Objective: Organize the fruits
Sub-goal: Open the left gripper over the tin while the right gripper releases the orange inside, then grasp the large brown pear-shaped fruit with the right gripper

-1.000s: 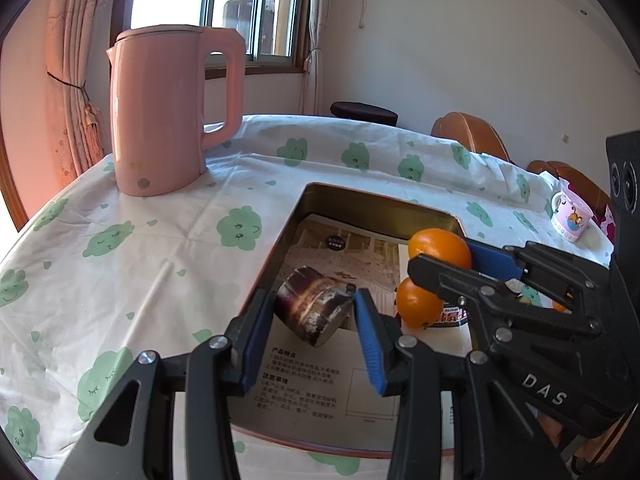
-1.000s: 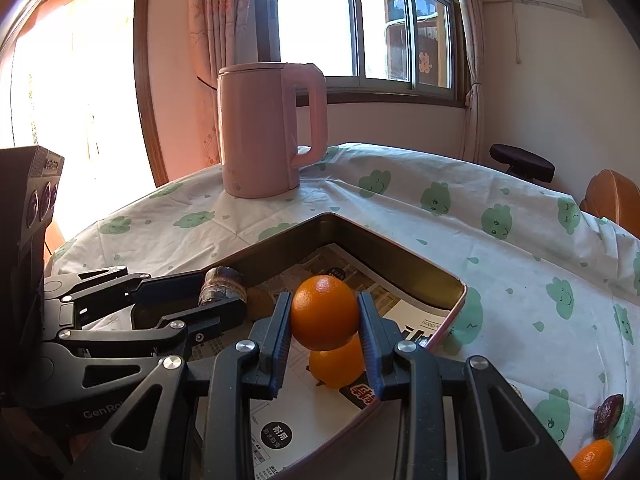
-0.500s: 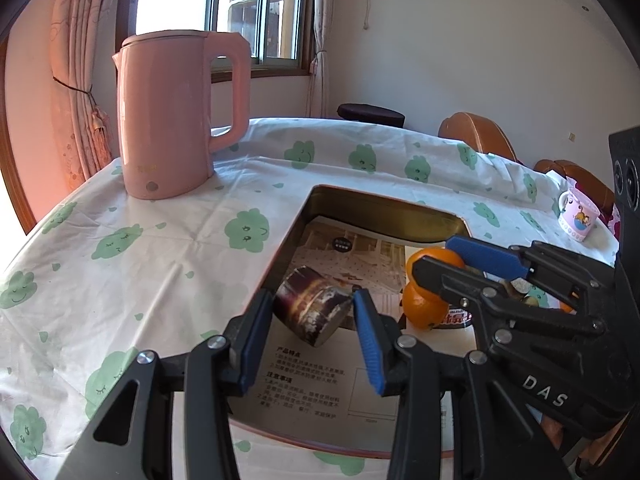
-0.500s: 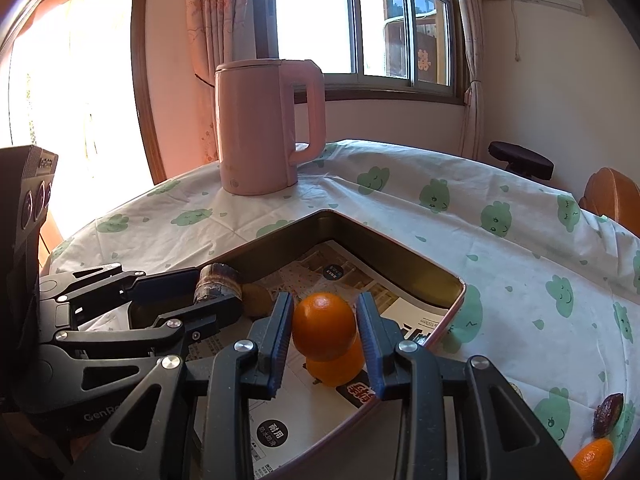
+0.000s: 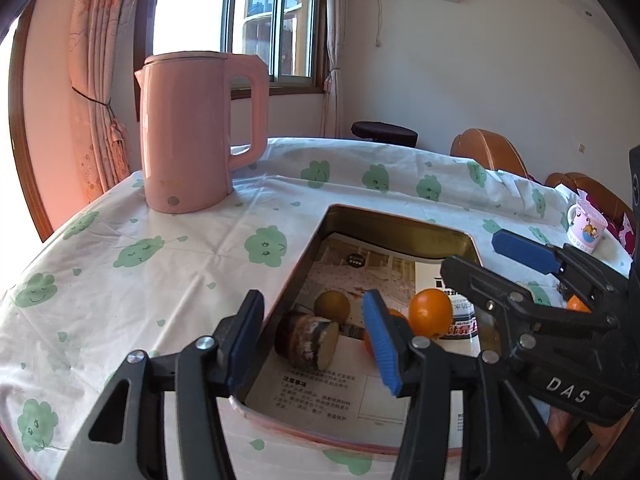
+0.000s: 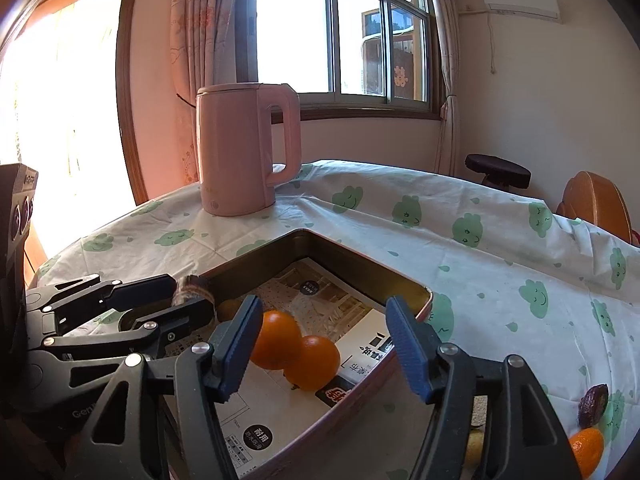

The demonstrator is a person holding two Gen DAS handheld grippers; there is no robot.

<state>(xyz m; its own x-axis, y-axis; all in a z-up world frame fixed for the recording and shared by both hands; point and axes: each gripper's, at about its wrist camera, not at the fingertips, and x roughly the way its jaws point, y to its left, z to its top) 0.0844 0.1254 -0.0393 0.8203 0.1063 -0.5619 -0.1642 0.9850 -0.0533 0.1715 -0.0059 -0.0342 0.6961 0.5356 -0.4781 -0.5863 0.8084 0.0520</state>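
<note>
A metal tray [image 5: 396,226] [image 6: 352,258] lined with printed paper sits on the table. Two oranges [image 6: 276,338] [image 6: 314,362] lie side by side in it; one shows in the left wrist view [image 5: 430,312]. A brown mottled cut fruit piece [image 5: 306,340] and a small brown-green round fruit [image 5: 332,306] lie near the tray's left wall. My left gripper [image 5: 312,344] is open and empty above the brown piece. My right gripper [image 6: 324,348] is open and empty above the oranges.
A pink kettle [image 5: 192,132] [image 6: 244,148] stands at the back left on the cloud-print tablecloth. A mug [image 5: 586,228] stands at the right. Another orange [image 6: 586,450] and a dark fruit [image 6: 594,400] lie on the cloth right of the tray. Chairs stand behind the table.
Both grippers have opened. The left let the brown piece down into the tray; the right released its orange, which now rests beside the other one. Both have drawn back a little.
</note>
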